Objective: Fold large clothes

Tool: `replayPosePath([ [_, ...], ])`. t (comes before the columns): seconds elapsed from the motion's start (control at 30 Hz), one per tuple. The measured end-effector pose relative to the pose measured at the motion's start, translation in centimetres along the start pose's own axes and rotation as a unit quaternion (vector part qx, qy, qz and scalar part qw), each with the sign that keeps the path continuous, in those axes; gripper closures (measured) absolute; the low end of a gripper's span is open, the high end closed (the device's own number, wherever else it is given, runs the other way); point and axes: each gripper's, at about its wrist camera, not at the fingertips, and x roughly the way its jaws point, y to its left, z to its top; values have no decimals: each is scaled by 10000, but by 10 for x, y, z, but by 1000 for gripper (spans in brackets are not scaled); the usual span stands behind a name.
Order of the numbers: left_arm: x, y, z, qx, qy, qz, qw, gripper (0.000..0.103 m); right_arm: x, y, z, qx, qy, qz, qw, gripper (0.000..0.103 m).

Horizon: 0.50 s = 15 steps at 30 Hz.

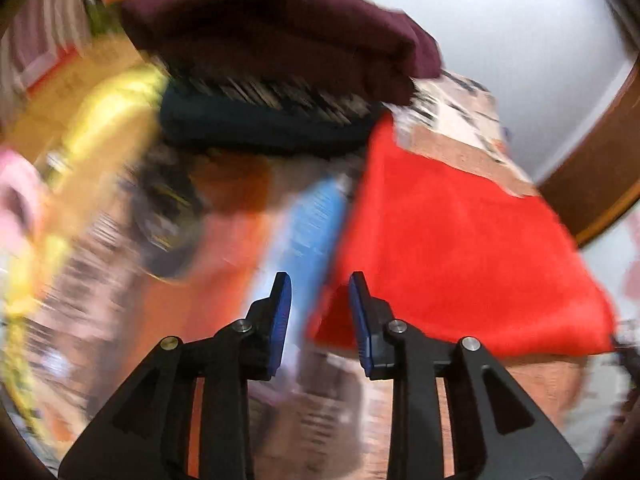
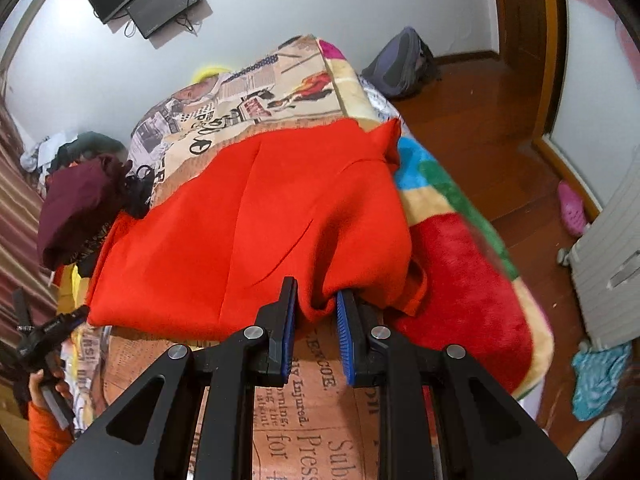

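At the near edge of the bed, on its newspaper-print cover, the right gripper has its fingers clenched on a bunched fold at the near hem of the red garment. Cloth is pinched between the blue pads. The left gripper, seen in a motion-blurred view, has fingers released and apart with nothing between them; the near corner of the red garment lies just beyond its right finger, not touching as far as I can tell.

Red garment: lies flat across the bed, already doubled into a broad rectangle, one crease line running lengthwise. Far right corner sticks up, loose. Near right edge is rumpled where it is gripped.

Judgement: partway through. At least one fold made; squaring the edges and one or more further folds remain.

Beyond, at the far left: a stack of folded clothes with a maroon garment on top, so some items look finished. Colourful blanket hangs off the bed's right side
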Motion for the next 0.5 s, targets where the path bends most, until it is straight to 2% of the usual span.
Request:
replayPosePath([
  [0.03,-8,1,-1,31,-129,103,9999,74,-3,2,1,-43,-40,-45,10000,86],
  [0.13,-14,8,1,-115,-213,-39,9997,74,-16,11,4,-259,-262,-225,9991,86],
  [0.23,-27,3,-1,-28,-390,11,9992,70,-34,25,11,-548,-632,-426,9956,86],
  [0.3,-34,-4,-3,94,-475,31,9988,68,-42,33,15,-673,-805,-457,9934,81],
  [0.37,-39,-13,-5,173,-562,-35,9983,64,-46,40,19,-791,-932,-419,9916,66],
  [0.5,-48,-31,-10,306,-672,-62,9973,45,-44,65,25,-1165,-1113,-350,9863,56],
])
